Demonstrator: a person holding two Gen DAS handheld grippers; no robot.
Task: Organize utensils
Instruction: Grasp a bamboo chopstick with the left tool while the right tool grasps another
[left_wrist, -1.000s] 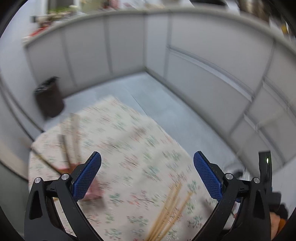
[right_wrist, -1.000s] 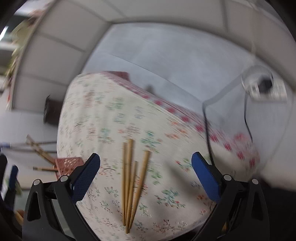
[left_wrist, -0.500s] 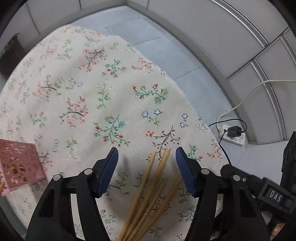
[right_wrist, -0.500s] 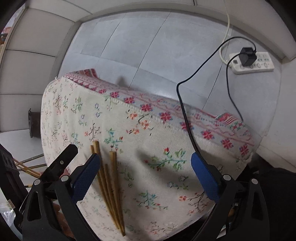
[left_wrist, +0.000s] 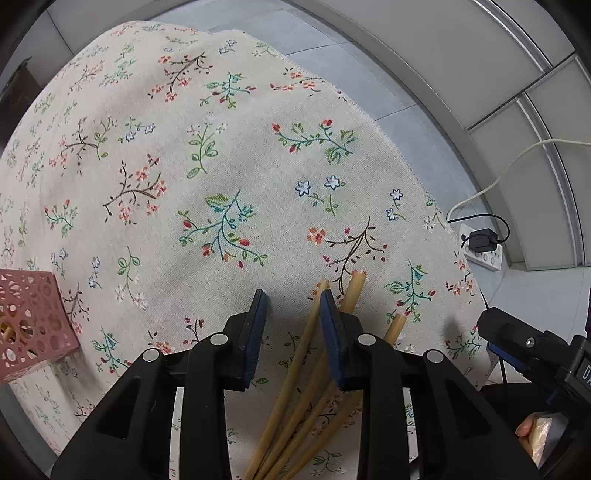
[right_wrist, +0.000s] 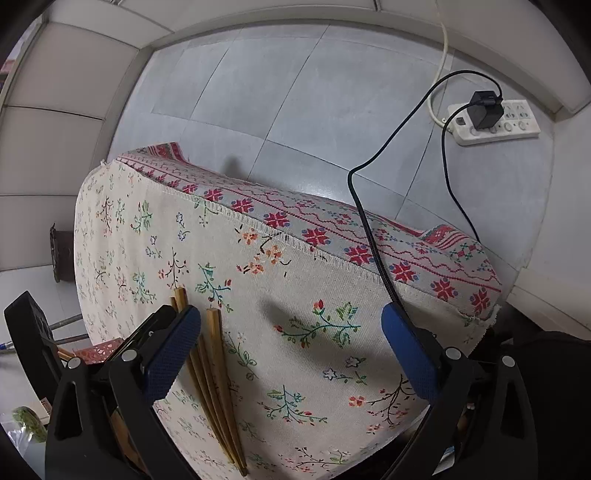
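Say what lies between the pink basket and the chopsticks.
Only bare floral cloth and the left tongs, closing, separate pink basket from chopsticks, in the left wrist view.

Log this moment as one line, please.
left gripper: closing, one chopstick between jaws | right gripper: open, empty | holder: left of cloth

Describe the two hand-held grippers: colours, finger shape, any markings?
Both match: the left hand-held gripper and right hand-held gripper have matte black angular frames with cut-outs, silver round screw heads at the joints, and flat blue pads with a fine knurled texture. A black block beside the left view carries partial white letters.
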